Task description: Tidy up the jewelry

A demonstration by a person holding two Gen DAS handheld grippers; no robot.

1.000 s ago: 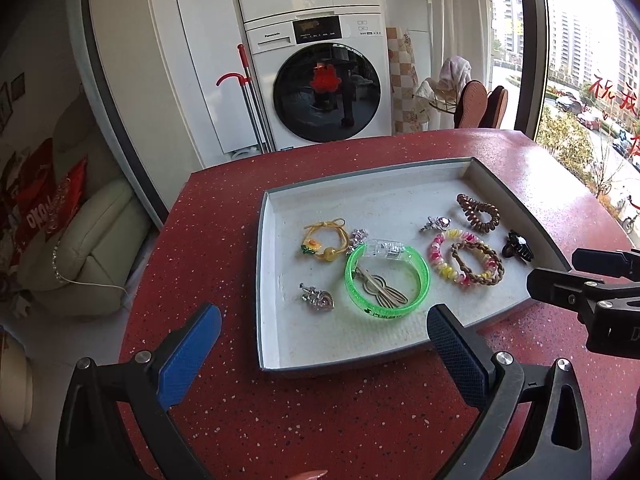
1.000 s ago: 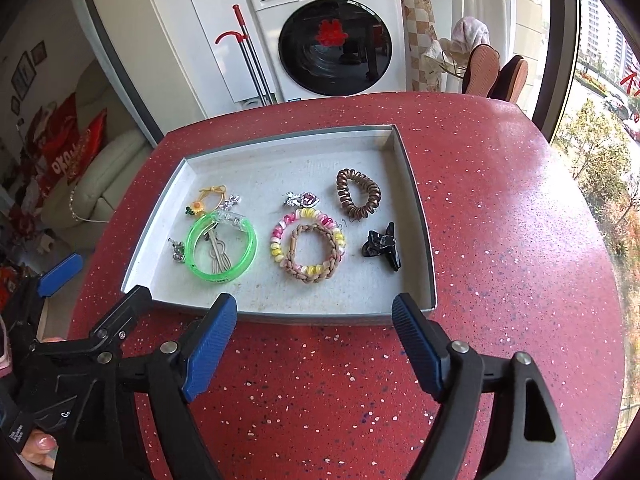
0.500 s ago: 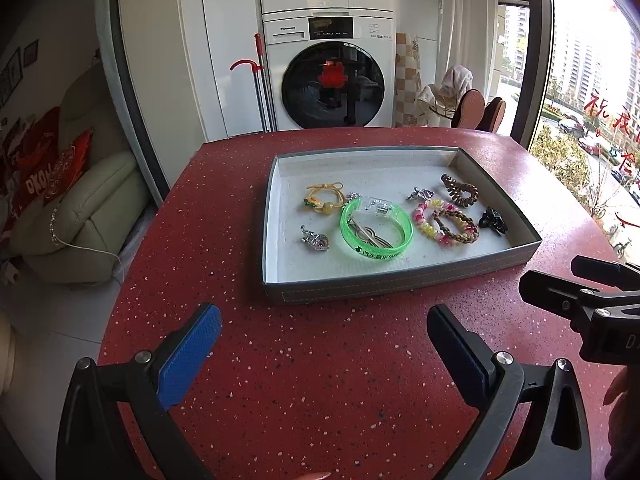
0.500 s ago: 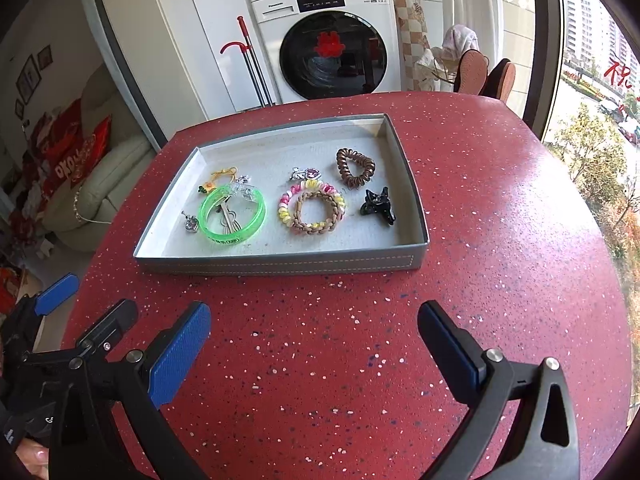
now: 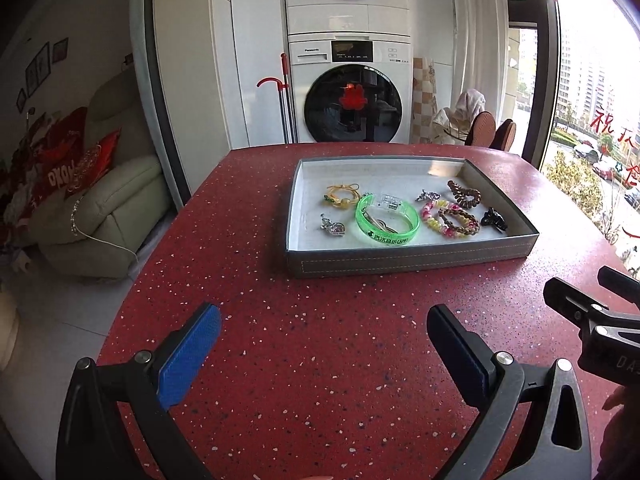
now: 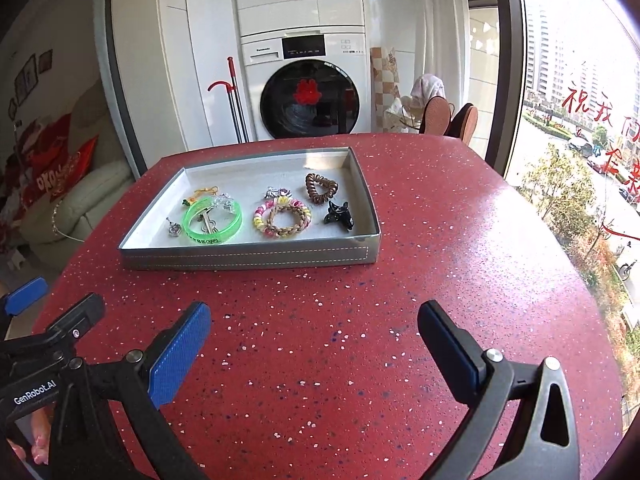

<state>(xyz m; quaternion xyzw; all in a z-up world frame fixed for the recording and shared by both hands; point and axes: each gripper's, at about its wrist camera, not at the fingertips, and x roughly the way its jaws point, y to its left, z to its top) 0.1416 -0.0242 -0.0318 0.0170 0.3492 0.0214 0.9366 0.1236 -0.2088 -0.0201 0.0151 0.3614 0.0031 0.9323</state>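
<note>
A grey tray [image 5: 412, 260] [image 6: 248, 258] stands on the red speckled table [image 5: 320, 380] [image 6: 440, 280]. Inside it lie a green bangle [image 5: 386, 222] [image 6: 212, 222], a beaded bracelet ring [image 5: 450, 218] [image 6: 282, 216], a brown spiral hair tie [image 5: 464, 196] [image 6: 320, 188], a black claw clip [image 5: 494, 218] [image 6: 339, 216], a yellow cord charm [image 5: 340, 196] and a silver pendant [image 5: 332, 226]. My left gripper [image 5: 324, 344] hangs open over bare table, well short of the tray. My right gripper [image 6: 316, 340] is open too, empty, on the near side of the tray.
A washing machine [image 5: 352, 96] stands behind the table, with a red-handled mop [image 5: 280, 96] beside it. A cream sofa [image 5: 100, 208] sits off the table's left edge. A window [image 6: 580, 120] fills the right side. A hand [image 6: 32, 440] holds the left tool.
Both grippers have drawn back from the tray, which now looks smaller and farther. The right gripper's jaws widened at first. The jewelry has not moved.
</note>
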